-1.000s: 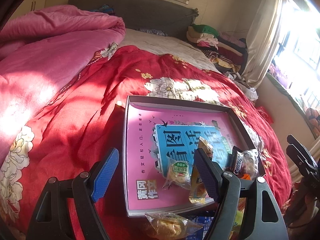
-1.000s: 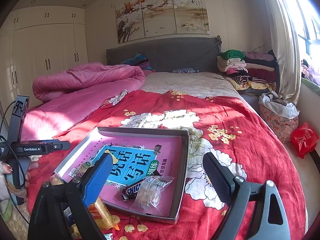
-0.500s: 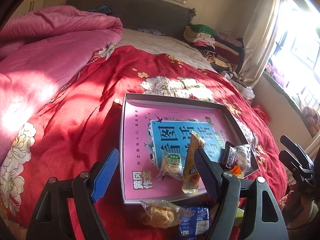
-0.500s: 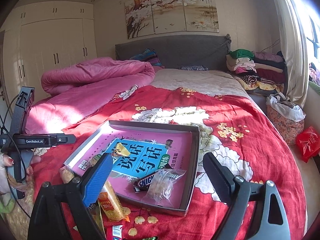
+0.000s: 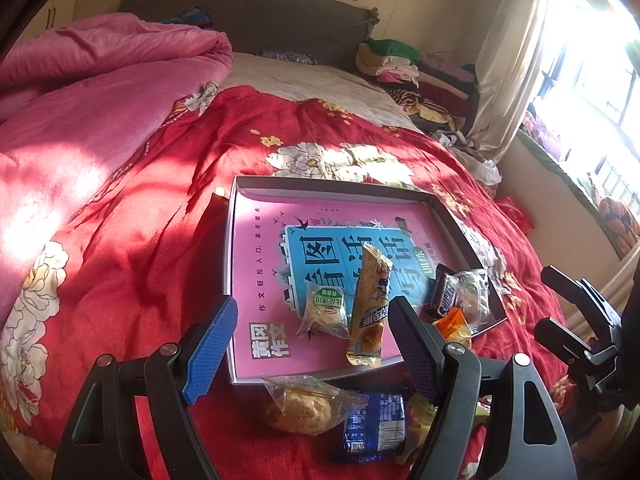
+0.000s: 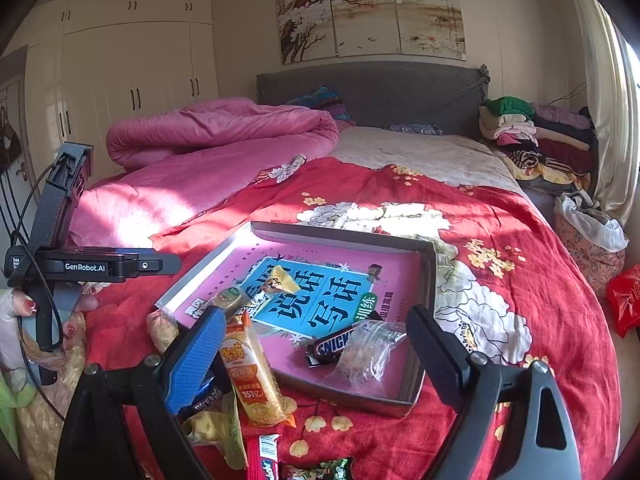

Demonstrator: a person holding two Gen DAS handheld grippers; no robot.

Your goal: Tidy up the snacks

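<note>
White lettering "GenRobot.AI" runs along the black body of the left gripper [image 6: 92, 267]. A dark chocolate bar [image 6: 334, 345] in the tray [image 6: 428, 280] reads "SNICK", the rest hidden. The tray's pink bottom carries large black Chinese characters on a blue panel, with "训练" in a green oval [image 6: 366, 307]. An orange packet [image 6: 250, 372] shows yellow Chinese characters and "151", partly legible. The wall painting [image 6: 372, 16] bears black calligraphy at its top right corner.
</note>
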